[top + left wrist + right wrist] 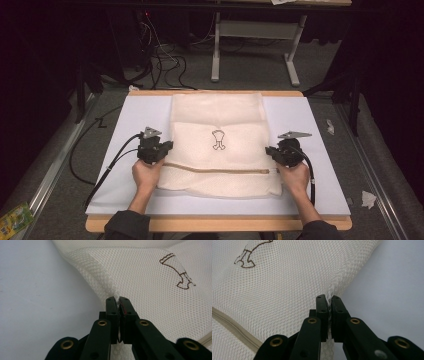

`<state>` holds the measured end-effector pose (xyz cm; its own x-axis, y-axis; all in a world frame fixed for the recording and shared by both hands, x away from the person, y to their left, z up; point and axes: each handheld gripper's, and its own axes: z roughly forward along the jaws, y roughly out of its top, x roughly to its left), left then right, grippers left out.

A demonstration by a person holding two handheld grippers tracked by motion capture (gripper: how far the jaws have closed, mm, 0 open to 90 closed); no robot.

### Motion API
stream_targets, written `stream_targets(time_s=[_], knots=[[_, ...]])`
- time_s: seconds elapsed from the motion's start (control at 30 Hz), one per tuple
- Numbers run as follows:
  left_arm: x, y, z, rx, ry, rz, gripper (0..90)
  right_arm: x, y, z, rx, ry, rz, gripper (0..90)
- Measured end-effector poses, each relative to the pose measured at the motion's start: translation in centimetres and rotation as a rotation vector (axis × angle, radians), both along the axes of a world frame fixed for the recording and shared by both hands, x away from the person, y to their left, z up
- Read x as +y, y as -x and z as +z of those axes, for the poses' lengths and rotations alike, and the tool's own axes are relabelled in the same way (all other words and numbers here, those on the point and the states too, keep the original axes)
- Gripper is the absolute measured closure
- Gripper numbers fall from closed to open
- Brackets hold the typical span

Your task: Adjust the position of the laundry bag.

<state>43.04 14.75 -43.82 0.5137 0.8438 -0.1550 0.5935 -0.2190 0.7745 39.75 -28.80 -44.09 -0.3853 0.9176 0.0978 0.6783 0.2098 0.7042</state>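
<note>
No legible text; one sign — a brown outline emblem (218, 139) on the mesh bag (220, 165).

White board (130, 125) on wooden table (210, 224); crumpled paper scrap (368, 199) right on floor.

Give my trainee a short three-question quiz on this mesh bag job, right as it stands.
1. True or false: the left gripper is shut on the edge of the mesh bag.
2. What does the right gripper hold? A) the zipper pull B) the bag's side edge C) nothing
3. Which line runs across the bag nearer the person, below the brown emblem?

Key:
1. True
2. B
3. The tan zipper
</note>
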Motion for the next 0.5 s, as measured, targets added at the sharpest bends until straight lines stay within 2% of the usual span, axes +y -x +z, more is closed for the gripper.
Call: stream_targets(time_s=[0.37, 0.43, 0.5], knots=[[-1.8, -0.2, -0.3, 0.007, 0.029, -0.017, 87.1, -1.8, 0.5, -0.1, -0.001, -0.001, -0.03, 87.4], [-2.0, -0.3, -0.3, 0.005, 0.027, -0.021, 87.0, -2.1, 0.6, -0.1, -0.003, 0.002, -0.035, 87.3], [-2.4, -0.3, -0.3, -0.003, 0.007, -0.029, 87.0, -2.3, 0.6, -0.1, -0.002, 0.005, -0.037, 87.3]])
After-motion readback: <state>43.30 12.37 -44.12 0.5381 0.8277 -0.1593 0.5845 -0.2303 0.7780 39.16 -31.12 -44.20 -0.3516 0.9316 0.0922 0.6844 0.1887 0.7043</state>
